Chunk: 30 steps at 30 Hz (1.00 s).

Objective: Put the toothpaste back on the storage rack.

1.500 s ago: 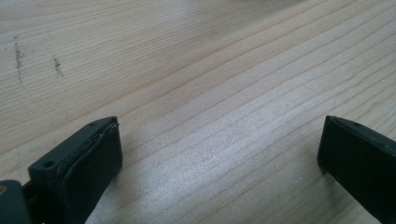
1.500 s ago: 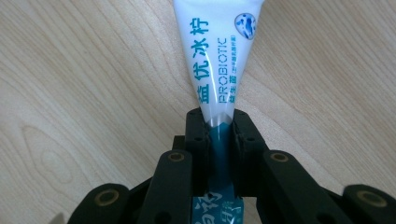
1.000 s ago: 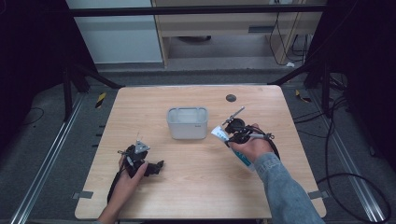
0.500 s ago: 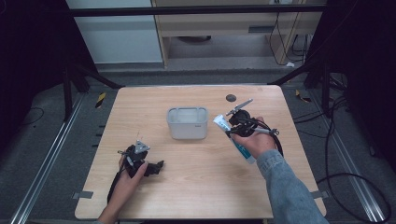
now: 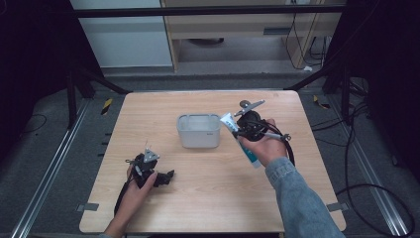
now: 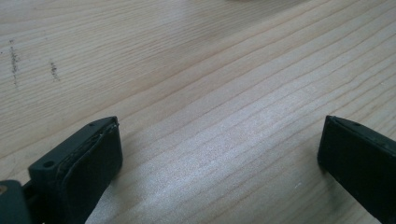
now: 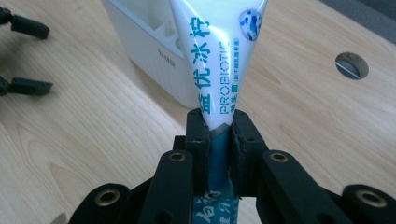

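Observation:
A white and teal toothpaste tube [image 7: 219, 56] with "PROBIOTIC" printed on it is clamped in my right gripper [image 7: 218, 127], which is shut on its lower part. In the high view the right gripper [image 5: 241, 134] holds the tube [image 5: 248, 151] slanted, its white end beside the right wall of the white open container [image 5: 198, 131] at the table's middle. My left gripper [image 5: 167, 177] rests low at the front left. Its jaws are wide open over bare wood, with nothing between them [image 6: 219, 135].
The wooden table [image 5: 213, 198] has a round hole [image 5: 244, 103] behind the right gripper, also seen as the hole [image 7: 351, 65]. The container [image 7: 149, 42] has inner compartments. The left gripper's open jaws [image 7: 25, 56] show far left. Dark floor and rails surround the table.
My right gripper has carried the tube away from the person and slightly left, bringing its white end up to the container's right side. The left gripper has stayed put.

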Tool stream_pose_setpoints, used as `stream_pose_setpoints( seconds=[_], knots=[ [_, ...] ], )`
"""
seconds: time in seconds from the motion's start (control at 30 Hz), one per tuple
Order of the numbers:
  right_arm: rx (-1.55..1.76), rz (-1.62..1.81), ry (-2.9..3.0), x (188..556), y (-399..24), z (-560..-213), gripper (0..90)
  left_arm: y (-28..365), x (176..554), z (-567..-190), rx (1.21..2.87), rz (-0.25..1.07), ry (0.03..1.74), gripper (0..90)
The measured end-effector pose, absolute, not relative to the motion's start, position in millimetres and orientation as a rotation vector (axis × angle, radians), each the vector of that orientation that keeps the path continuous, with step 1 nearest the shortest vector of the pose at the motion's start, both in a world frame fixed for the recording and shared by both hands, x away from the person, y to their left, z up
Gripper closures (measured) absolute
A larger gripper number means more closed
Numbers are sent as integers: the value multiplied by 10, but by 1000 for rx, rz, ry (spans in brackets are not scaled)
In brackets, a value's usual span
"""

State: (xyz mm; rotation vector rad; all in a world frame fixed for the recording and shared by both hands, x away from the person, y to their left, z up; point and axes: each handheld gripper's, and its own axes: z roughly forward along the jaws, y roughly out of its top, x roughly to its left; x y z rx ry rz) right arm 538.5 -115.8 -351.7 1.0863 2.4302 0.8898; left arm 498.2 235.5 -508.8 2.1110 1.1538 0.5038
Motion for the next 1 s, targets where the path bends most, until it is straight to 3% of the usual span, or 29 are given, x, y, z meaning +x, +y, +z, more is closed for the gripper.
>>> stream_pose_setpoints(
  seconds=[1.0],
  knots=[
    [1025, 1161, 2244, 5453, -528, -3322, 795, 2353, 4985, -5088, 2114, 506, 1151, 0]
  ],
)
